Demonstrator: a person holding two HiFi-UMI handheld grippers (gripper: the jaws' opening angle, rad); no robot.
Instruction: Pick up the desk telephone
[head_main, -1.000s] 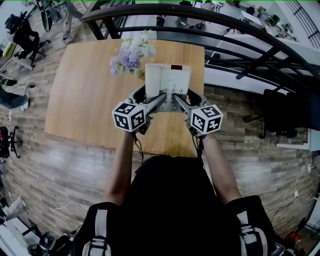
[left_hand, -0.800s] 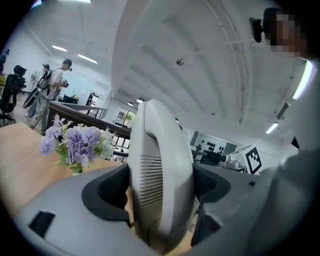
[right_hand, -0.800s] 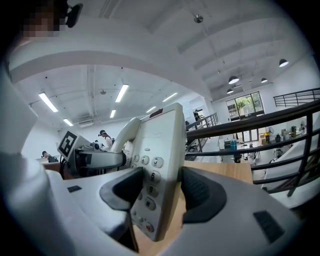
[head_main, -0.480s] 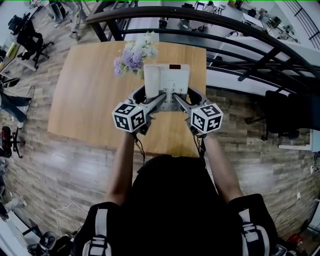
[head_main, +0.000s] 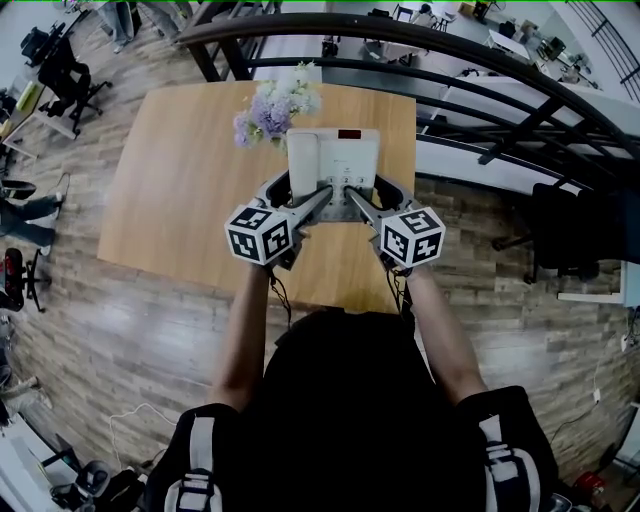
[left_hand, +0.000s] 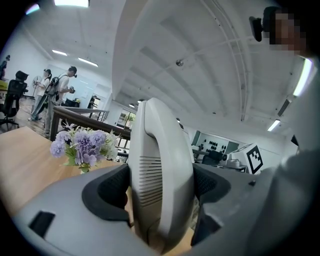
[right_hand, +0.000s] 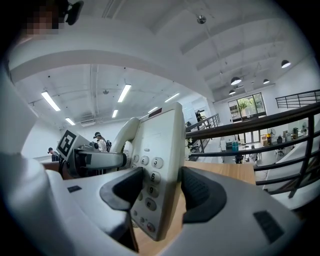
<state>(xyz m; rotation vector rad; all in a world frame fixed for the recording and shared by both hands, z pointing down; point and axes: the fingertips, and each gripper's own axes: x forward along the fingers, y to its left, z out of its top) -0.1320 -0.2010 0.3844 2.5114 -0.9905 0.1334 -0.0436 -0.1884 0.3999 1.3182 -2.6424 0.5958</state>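
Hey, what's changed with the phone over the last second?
Hardly anything. The table and flowers drift slightly right in the head view relative to the telephone; camera or phone moving, I cannot tell. The left gripper and right gripper stay shut on it.

Left forearm (head_main: 243, 330) and right forearm (head_main: 441, 335) reach forward side by side; left gripper (head_main: 306, 192) and right gripper (head_main: 368, 194) angle inward; each clamps its jaws on the desk telephone (head_main: 340, 152).
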